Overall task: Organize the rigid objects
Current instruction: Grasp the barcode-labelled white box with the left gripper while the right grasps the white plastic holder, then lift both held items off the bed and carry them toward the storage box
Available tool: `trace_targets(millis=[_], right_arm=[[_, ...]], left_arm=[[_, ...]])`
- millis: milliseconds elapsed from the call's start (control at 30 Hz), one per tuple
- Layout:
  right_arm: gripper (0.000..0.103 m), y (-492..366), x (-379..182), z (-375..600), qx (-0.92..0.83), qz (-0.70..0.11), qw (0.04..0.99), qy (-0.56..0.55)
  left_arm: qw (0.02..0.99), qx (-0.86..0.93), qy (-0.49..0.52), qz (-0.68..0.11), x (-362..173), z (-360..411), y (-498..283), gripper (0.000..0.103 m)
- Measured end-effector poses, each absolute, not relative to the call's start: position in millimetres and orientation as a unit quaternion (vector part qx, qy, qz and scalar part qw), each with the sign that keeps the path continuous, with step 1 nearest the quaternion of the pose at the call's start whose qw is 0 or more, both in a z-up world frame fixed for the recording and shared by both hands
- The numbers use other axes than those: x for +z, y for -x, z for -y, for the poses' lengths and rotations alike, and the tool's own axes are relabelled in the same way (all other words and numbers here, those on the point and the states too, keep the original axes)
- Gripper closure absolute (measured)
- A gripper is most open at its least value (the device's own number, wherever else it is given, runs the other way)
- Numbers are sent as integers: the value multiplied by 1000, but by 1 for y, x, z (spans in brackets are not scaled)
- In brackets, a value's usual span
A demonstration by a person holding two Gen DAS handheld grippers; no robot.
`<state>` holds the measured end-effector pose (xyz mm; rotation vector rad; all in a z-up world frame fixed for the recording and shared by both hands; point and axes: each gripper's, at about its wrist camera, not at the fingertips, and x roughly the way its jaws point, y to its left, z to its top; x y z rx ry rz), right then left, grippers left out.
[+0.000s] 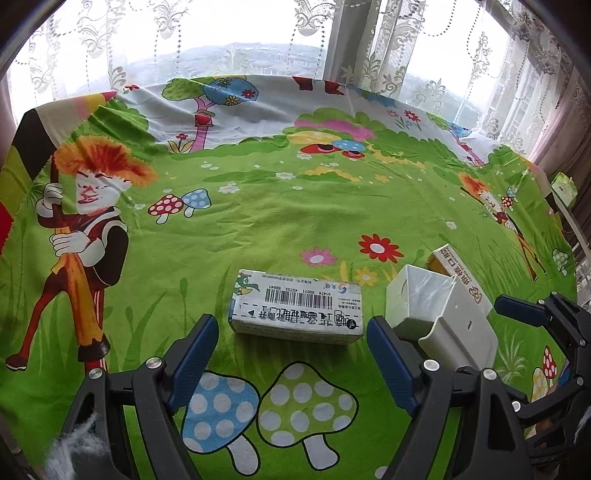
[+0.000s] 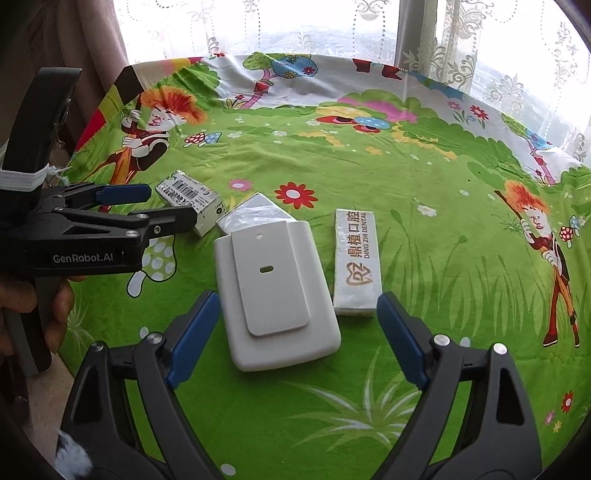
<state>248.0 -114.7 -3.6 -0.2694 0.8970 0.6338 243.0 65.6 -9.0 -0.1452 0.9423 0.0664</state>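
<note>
Three objects lie on the cartoon-print cloth [image 1: 258, 221]. A white box with a barcode [image 1: 295, 306] sits just ahead of my left gripper [image 1: 293, 350], which is open and not touching it. To the right a white plastic holder [image 2: 273, 288] lies flat, its open mouth facing away. Its near end lies between the fingers of my open right gripper [image 2: 297, 339], with the pads clear of it. A long white dental box [image 2: 356, 258] lies beside the holder on the right. The right wrist view also shows the barcode box [image 2: 192, 206] with the left gripper [image 2: 171, 206] over it.
The cloth-covered table [image 2: 406, 166] ends at a window with lace curtains [image 2: 332, 29]. A person's hand [image 2: 55, 306] holds the left gripper at the table's left edge. A small green object [image 1: 563, 188] sits beyond the right edge.
</note>
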Motion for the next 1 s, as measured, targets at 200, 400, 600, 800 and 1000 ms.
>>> trace_targets(millis=[200, 400, 600, 800, 1000], right_arm=[[18, -252, -8, 108, 304, -428, 841, 133], [29, -252, -7, 103, 304, -422, 843, 138], [36, -245, -7, 102, 303, -419, 843, 146], [36, -239, -4, 116, 294, -424, 847, 125], [36, -224, -1, 128, 279, -438, 846, 121]], left_arm=[[886, 24, 51, -461, -14, -67, -256, 20], [882, 14, 64, -466, -19, -70, -257, 27], [879, 22, 75, -470, -19, -67, -247, 27], [874, 39, 93, -476, -18, -60, -226, 27], [868, 48, 127, -478, -15, -52, -198, 27]])
